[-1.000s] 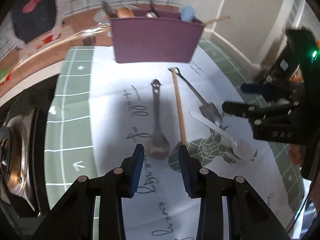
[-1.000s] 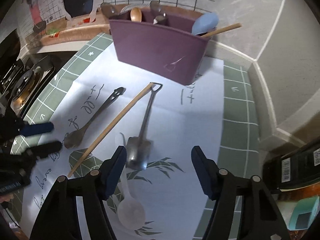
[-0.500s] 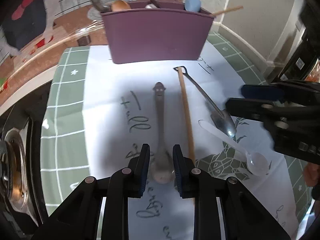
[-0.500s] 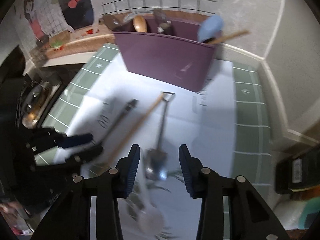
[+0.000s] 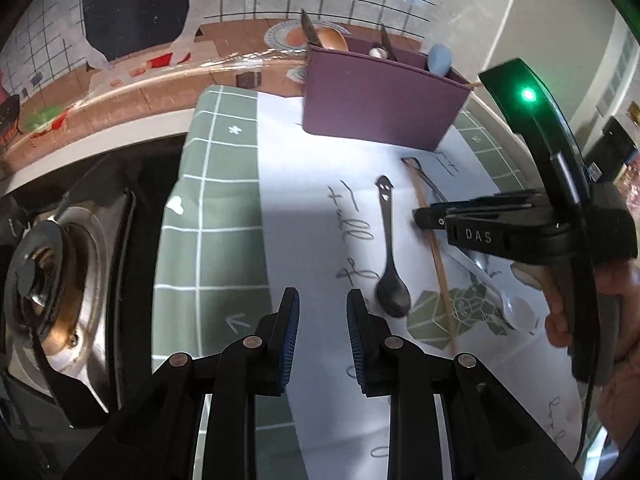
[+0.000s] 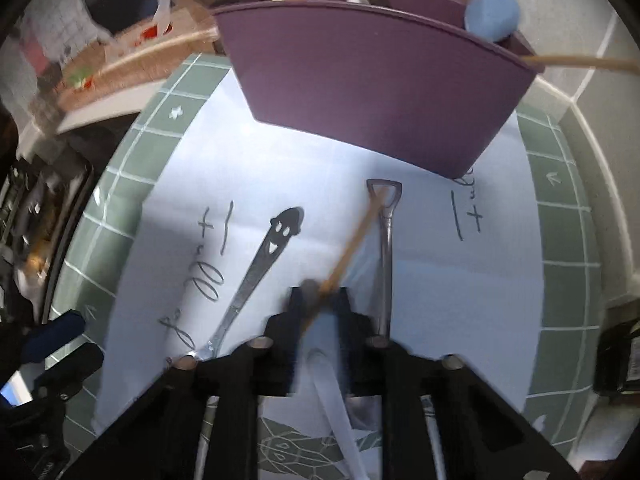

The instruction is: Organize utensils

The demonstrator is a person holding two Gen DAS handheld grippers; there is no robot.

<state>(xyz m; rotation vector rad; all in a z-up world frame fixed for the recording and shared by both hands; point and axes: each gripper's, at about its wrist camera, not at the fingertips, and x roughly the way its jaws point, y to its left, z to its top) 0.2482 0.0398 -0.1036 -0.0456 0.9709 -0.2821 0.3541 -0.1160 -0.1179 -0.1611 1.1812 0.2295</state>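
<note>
A purple utensil holder stands at the back of the white mat and holds several utensils. On the mat lie a smiley-handled metal spoon, a wooden chopstick, a shovel-handled metal spoon and a white plastic spoon. My left gripper is open and empty, left of the smiley spoon's bowl. My right gripper is low over the mat, its jaws narrowed around the chopstick; the view is blurred there.
A gas stove burner sits to the left of the green checked cloth. A wall with a wooden ledge runs behind the holder. A dark box lies at the right edge.
My right gripper has dropped toward the mat and narrowed its jaws around the chopstick. My left gripper has shifted left off the smiley spoon and opened a little.
</note>
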